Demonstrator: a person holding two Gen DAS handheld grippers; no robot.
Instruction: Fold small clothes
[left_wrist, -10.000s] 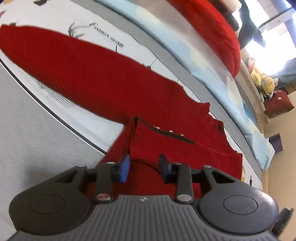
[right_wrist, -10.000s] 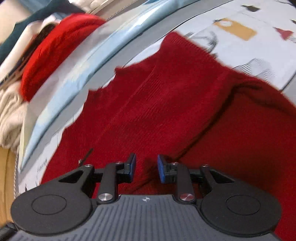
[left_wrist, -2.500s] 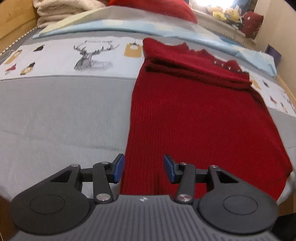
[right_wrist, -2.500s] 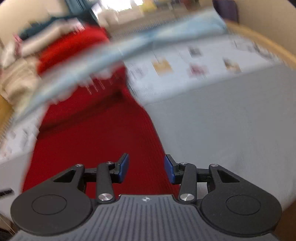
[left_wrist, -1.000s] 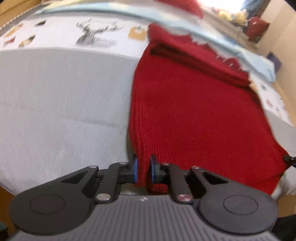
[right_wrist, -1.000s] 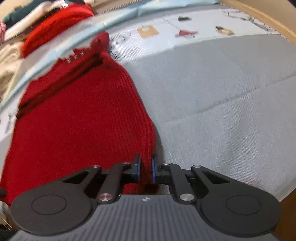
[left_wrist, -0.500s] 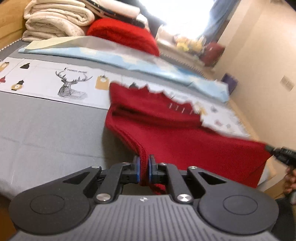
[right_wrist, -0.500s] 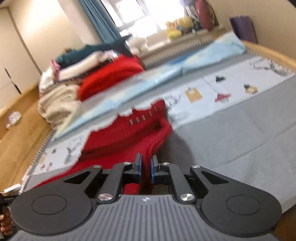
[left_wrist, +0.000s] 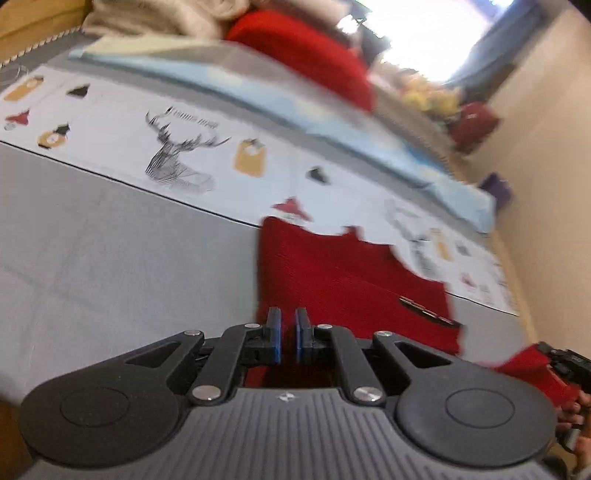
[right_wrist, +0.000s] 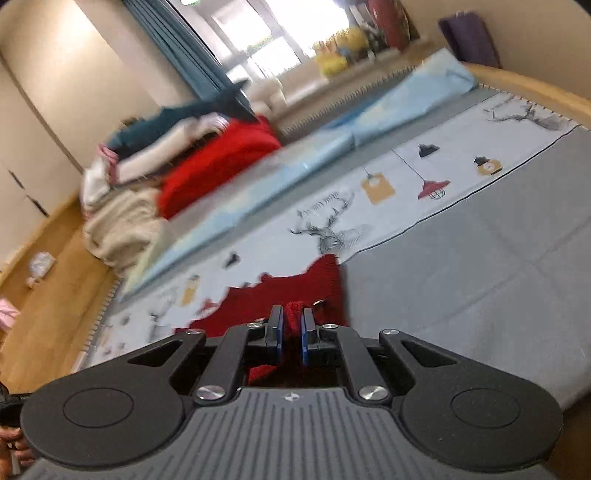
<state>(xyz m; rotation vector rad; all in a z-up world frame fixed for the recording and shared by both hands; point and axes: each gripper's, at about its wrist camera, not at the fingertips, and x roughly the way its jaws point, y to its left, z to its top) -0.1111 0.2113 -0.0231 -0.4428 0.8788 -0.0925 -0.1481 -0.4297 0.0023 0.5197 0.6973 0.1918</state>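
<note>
Whereas a second ago the red knit garment (left_wrist: 347, 280) lay spread flat down the grey bedspread (left_wrist: 110, 258) with both grippers low at its near hem corners, it now hangs lifted by that hem, its near part raised off the bed and its far part bunched in the lower centre of both views; the printed white band with the deer drawing (left_wrist: 177, 155), covered by the garment ten seconds ago, lies bare above it; both views are blurred with motion.

In the left wrist view the left gripper (left_wrist: 287, 339) sits at lower centre, its blue pads drawn to a narrow slit with the red knit edge pinched between them; the fabric runs from there toward the right edge of the frame, where the right gripper (left_wrist: 565, 363) shows small and dark with a hand (left_wrist: 576, 410) below it, gripping the other hem corner.

In the right wrist view the right gripper (right_wrist: 291, 336) likewise stands nearly closed, a fold of red knit bulging up between its pads; the garment (right_wrist: 280, 299) falls away beneath and to the left of it, with a small metal fastener just beside the right pad.

At upper left of that view a pile of folded clothes (right_wrist: 155, 177) rests at the far side of the bed, beside a pale blue sheet (right_wrist: 369, 118).
</note>
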